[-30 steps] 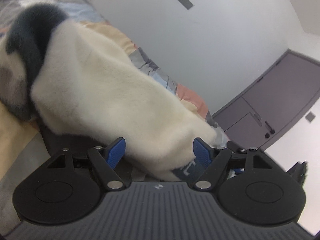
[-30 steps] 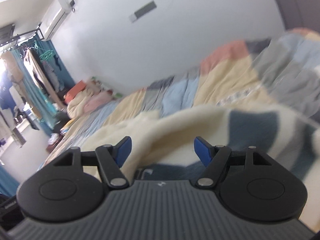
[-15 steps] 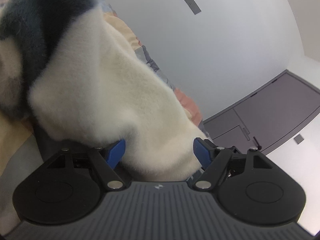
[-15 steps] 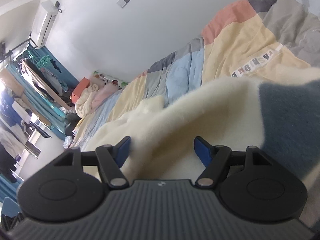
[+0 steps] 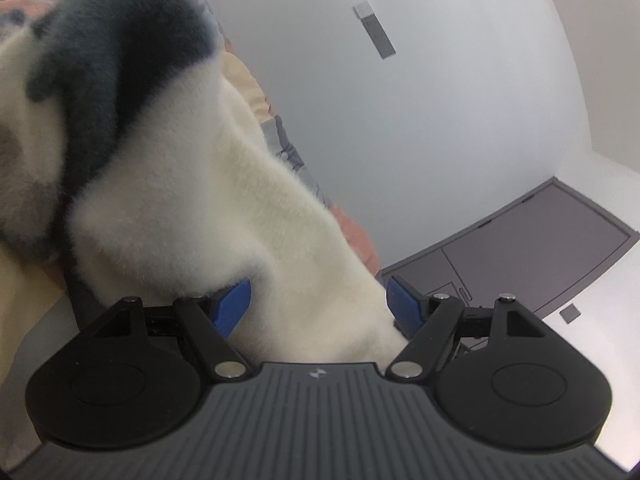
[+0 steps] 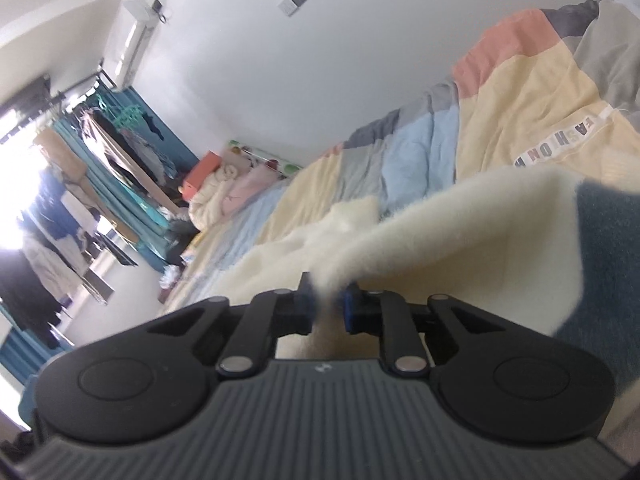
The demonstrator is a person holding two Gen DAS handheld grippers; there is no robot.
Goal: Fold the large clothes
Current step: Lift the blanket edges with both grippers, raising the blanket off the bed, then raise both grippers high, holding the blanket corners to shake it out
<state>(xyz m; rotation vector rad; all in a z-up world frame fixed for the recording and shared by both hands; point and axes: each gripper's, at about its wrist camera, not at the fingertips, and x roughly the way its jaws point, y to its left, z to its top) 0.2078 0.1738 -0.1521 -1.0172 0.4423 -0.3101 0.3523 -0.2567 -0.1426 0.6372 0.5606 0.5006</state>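
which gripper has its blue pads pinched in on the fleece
The right gripper: its jaws are closing on a cream fleece fold. The left gripper stands wide.

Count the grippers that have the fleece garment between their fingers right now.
2. The left gripper stands wide around the cream fleece garment; the right gripper is closing on a pinched fold of it. Much of the garment is out of view.

Daylight from the window [image 6: 16,152] blows out the right wrist view's left edge, the wall [image 5: 440,100] is evenly lit, close fleece [image 5: 180,200] is soft-focused, and fisheye distortion bends both views' borders.
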